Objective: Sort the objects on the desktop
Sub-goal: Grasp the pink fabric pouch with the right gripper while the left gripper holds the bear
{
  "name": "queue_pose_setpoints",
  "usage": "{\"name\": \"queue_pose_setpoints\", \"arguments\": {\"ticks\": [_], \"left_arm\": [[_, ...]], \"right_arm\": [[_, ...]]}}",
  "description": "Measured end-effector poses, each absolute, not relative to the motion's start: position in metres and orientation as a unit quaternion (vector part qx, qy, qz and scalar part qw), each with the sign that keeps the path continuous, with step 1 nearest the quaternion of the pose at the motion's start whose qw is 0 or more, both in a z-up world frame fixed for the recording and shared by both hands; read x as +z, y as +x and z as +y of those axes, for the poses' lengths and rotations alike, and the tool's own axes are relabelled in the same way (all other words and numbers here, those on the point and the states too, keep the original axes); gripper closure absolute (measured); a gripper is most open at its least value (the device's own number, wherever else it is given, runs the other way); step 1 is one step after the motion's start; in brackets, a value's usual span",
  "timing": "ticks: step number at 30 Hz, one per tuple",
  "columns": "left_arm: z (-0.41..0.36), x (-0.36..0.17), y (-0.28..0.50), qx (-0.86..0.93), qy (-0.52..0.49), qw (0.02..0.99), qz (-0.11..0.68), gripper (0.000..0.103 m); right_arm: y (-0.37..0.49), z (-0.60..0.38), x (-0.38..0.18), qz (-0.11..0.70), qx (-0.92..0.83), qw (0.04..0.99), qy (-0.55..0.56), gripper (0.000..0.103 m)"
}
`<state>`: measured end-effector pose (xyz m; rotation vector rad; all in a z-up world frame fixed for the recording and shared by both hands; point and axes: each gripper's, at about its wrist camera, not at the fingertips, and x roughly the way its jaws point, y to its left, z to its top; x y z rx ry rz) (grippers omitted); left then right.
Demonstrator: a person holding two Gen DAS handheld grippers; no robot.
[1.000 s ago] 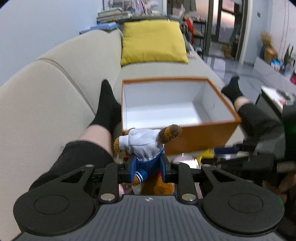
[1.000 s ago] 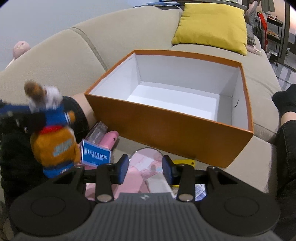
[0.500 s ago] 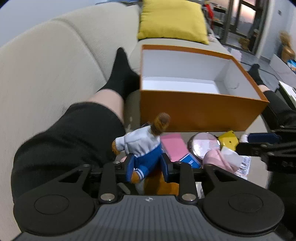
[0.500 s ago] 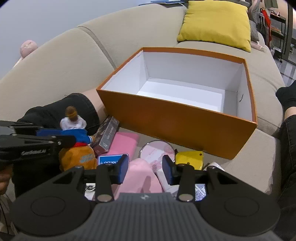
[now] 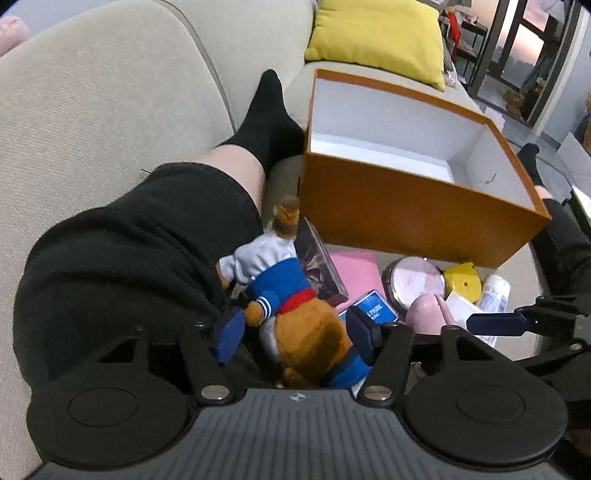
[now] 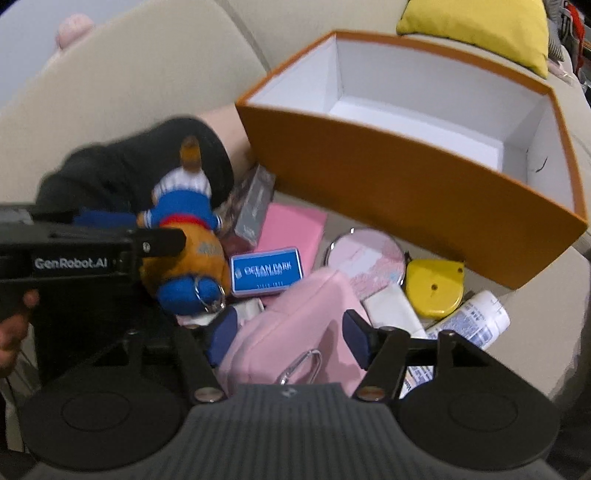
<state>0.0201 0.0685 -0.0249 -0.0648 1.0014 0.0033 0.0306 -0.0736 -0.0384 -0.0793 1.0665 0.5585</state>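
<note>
A plush doll point(image 5: 291, 310) in a blue and white sailor suit lies between the fingers of my left gripper point(image 5: 295, 328), which is open around it, low over the pile; the doll also shows in the right wrist view point(image 6: 184, 229). My right gripper point(image 6: 291, 332) is open, its fingers on either side of a pink pouch point(image 6: 291, 332). An empty orange box point(image 5: 406, 206) with a white inside stands on the sofa behind the pile; it also shows in the right wrist view point(image 6: 406, 166).
The pile holds a blue Ocean Park card box point(image 6: 267, 271), a pink notebook point(image 6: 291, 229), a round mirror point(image 6: 365, 254), a yellow tape measure point(image 6: 434, 291), a white tube point(image 6: 476, 321) and a dark box point(image 6: 255, 206). The person's legs point(image 5: 147, 236) flank it. A yellow cushion point(image 5: 380, 33) lies behind.
My left gripper came down from in front of the box to the pile and opened; the doll now lies loose between its fingers. My right gripper dropped and opened wide around the pink pouch.
</note>
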Motion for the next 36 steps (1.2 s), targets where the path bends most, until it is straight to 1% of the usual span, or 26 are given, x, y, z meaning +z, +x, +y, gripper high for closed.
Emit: {"name": "queue_pose_setpoints", "arguments": {"ticks": [4,7,8,9,10,12,14,16,21,23,24,25,26,31,33,35,36], "left_arm": [[0.059,-0.034,0.023,0.007,-0.004,0.875,0.484,0.027],[0.053,-0.039,0.025,0.009,0.006,0.875,0.484,0.028],[0.052,-0.039,0.025,0.009,0.006,0.876,0.483,0.028],[0.052,-0.039,0.024,0.009,0.007,0.876,0.482,0.03],[0.053,-0.039,0.024,0.007,0.008,0.877,0.48,0.033],[0.055,-0.037,0.023,0.006,0.001,0.879,0.476,0.039],[0.058,-0.035,0.022,0.004,-0.008,0.882,0.471,0.049],[0.059,-0.033,0.022,0.003,-0.012,0.885,0.465,0.053],[0.059,-0.03,0.019,-0.001,-0.012,0.893,0.449,0.063],[0.06,-0.026,0.018,-0.003,-0.013,0.895,0.447,0.069],[0.06,-0.024,0.018,-0.004,-0.013,0.896,0.444,0.073],[0.061,-0.021,0.018,-0.006,-0.013,0.898,0.441,0.081],[0.062,-0.018,0.017,-0.007,-0.015,0.9,0.436,0.096],[0.061,-0.015,0.022,-0.012,-0.002,0.896,0.443,0.096],[0.064,-0.014,0.022,-0.007,-0.016,0.895,0.446,0.095],[0.069,-0.014,0.023,0.0,-0.03,0.891,0.454,0.085],[0.071,-0.014,0.023,0.004,-0.035,0.889,0.456,0.074]], "right_arm": [[0.038,-0.07,-0.049,0.517,0.263,0.814,-0.035,0.037],[0.046,-0.061,-0.057,0.532,0.258,0.806,-0.038,0.037],[0.047,-0.059,-0.058,0.532,0.256,0.806,-0.036,0.039],[0.045,-0.062,-0.056,0.531,0.259,0.806,-0.034,0.044],[0.044,-0.062,-0.054,0.528,0.262,0.807,-0.035,0.05],[0.042,-0.066,-0.049,0.522,0.266,0.81,-0.036,0.056],[0.039,-0.071,-0.043,0.518,0.268,0.811,-0.035,0.061],[0.038,-0.08,-0.037,0.515,0.27,0.813,-0.033,0.066],[0.036,-0.101,-0.017,0.502,0.287,0.816,0.001,0.068],[0.034,-0.107,-0.007,0.49,0.294,0.82,0.008,0.069],[0.032,-0.109,-0.001,0.48,0.294,0.826,0.004,0.069],[0.031,-0.111,0.005,0.471,0.292,0.833,0.001,0.069],[0.031,-0.113,0.011,0.461,0.291,0.839,0.001,0.069],[0.04,-0.124,0.032,0.429,0.285,0.857,0.01,0.069],[0.044,-0.127,0.032,0.427,0.279,0.86,0.013,0.069],[0.046,-0.128,0.028,0.432,0.276,0.858,0.02,0.069],[0.047,-0.128,0.026,0.436,0.276,0.856,0.025,0.068]]}}
